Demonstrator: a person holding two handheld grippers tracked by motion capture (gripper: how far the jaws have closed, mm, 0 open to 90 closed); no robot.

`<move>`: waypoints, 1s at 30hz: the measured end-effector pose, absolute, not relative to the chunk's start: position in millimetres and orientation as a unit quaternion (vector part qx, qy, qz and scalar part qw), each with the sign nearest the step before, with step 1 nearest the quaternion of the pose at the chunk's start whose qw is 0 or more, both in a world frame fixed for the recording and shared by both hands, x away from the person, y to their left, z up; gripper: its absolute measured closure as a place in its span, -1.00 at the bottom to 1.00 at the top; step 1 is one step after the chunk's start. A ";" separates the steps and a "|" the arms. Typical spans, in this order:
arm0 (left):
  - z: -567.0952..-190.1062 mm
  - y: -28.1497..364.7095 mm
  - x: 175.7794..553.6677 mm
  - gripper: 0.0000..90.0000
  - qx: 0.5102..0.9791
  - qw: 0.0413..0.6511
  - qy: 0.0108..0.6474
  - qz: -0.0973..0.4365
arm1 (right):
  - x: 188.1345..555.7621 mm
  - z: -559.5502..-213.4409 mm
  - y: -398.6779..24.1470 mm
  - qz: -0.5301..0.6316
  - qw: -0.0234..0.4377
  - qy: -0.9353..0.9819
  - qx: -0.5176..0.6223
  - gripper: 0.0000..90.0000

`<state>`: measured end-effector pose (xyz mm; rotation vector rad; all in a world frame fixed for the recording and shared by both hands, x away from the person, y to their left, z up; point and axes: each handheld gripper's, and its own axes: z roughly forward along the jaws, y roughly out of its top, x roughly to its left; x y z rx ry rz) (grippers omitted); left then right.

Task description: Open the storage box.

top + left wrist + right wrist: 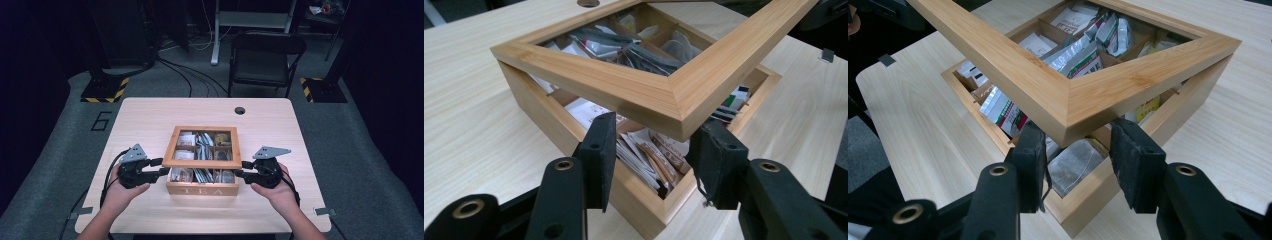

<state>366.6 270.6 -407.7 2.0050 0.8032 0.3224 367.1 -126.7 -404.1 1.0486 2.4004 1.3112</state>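
While its far edge sits low on the box, the lid point(201, 147) tilts up toward the person, near edge raised, glass pane facing up. Long axis of the lid runs left to right across the table, same as the tea box point(202, 189) under it. Box sits mid-table, slightly toward the person, its "TEA" front facing them. Tea bags point(202, 175) show in the open front compartments and through the pane.

Left gripper point(161, 166) is at the lid's near left corner; in the left gripper view the corner point(679, 115) pokes in between the two pads, jaws parted, right pad point(714, 160) just under the wood, left pad off it. No clamp visible there.

Right gripper point(243, 170) is at the near right corner; in the right gripper view the corner point(1068, 117) rests above and between its pads point(1135, 160), jaws apart; whether they press the wood, cannot tell.

Table point(150, 115) is light wood, with a cable hole point(240, 110) at the far side. Folding chair point(265, 57) stands beyond.
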 end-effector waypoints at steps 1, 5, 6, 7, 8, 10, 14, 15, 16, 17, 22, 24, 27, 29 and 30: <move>-406.9 270.2 366.9 0.19 0.814 0.462 0.328 0.133 | 367.7 -403.2 -127.0 0.447 0.105 0.814 0.355 0.29; -404.0 269.9 369.0 0.16 0.812 0.464 0.326 0.136 | 369.3 -400.1 -128.4 0.450 0.102 0.812 0.357 0.31; -402.5 270.7 369.5 0.16 0.815 0.462 0.322 0.135 | 369.8 -399.4 -128.7 0.450 0.101 0.812 0.357 0.31; -402.0 270.4 369.6 0.16 0.813 0.465 0.324 0.134 | 370.3 -398.6 -128.8 0.451 0.100 0.812 0.357 0.31; -401.1 270.4 369.8 0.16 0.813 0.465 0.322 0.135 | 370.5 -397.7 -129.0 0.451 0.102 0.812 0.357 0.31; -399.3 270.2 370.3 0.16 0.814 0.465 0.320 0.136 | 371.1 -396.1 -129.3 0.451 0.104 0.812 0.356 0.31; -396.9 269.9 371.4 0.16 0.811 0.468 0.322 0.137 | 371.9 -393.5 -130.3 0.451 0.106 0.811 0.356 0.30; -395.8 270.0 371.9 0.17 0.812 0.467 0.321 0.138 | 372.3 -392.8 -130.4 0.452 0.109 0.813 0.352 0.30; -394.5 270.3 372.5 0.17 0.814 0.466 0.320 0.135 | 372.2 -392.0 -130.3 0.452 0.111 0.812 0.352 0.30; -393.4 270.1 372.8 0.17 0.813 0.466 0.322 0.136 | 372.7 -391.1 -130.4 0.452 0.113 0.813 0.349 0.31; -387.6 269.2 374.4 0.18 0.811 0.466 0.324 0.143 | 375.4 -385.6 -131.5 0.457 0.119 0.814 0.340 0.33; -386.3 269.0 375.3 0.18 0.809 0.468 0.326 0.143 | 376.2 -383.2 -131.6 0.454 0.121 0.815 0.338 0.32; -384.2 269.4 377.0 0.18 0.810 0.467 0.325 0.139 | 378.7 -381.5 -130.9 0.453 0.129 0.820 0.325 0.24; -382.9 269.7 378.0 0.18 0.812 0.466 0.325 0.138 | 380.0 -381.0 -130.3 0.454 0.131 0.819 0.326 0.19; -382.7 269.3 378.4 0.18 0.809 0.468 0.326 0.139 | 380.7 -380.7 -130.3 0.456 0.133 0.817 0.326 0.16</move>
